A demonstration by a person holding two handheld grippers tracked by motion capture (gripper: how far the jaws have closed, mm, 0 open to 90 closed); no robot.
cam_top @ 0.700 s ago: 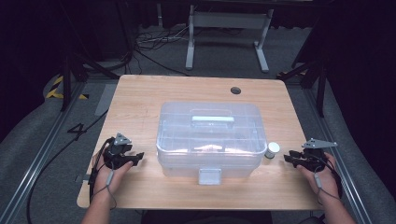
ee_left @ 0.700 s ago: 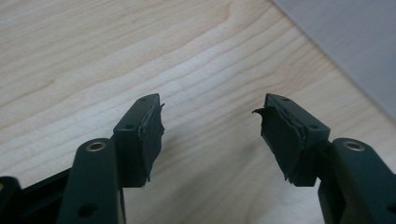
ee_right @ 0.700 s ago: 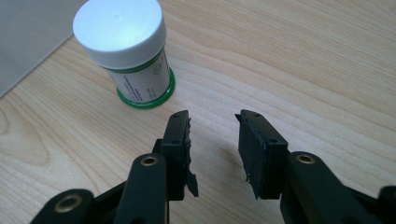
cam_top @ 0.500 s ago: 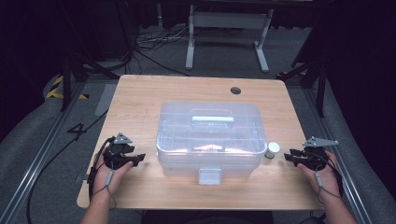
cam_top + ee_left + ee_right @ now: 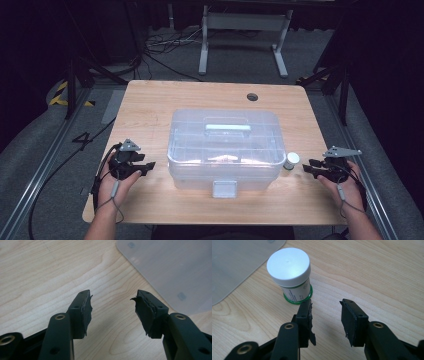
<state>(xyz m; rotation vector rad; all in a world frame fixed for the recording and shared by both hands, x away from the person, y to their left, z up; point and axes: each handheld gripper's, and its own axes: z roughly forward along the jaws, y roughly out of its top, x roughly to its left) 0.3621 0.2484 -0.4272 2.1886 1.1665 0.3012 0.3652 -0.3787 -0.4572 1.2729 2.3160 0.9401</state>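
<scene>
Black two-jaw left gripper (image 5: 148, 166), right gripper (image 5: 307, 165), grey three-cornered top plates, brass-ringed screws, seemingly frayed pads, trailing cables

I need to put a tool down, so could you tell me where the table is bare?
Bare wood lies behind the box up to the hole, and left of the box. The front strip is narrow. It is crowded on the right, between box, jar and right hand-held gripper.
</scene>
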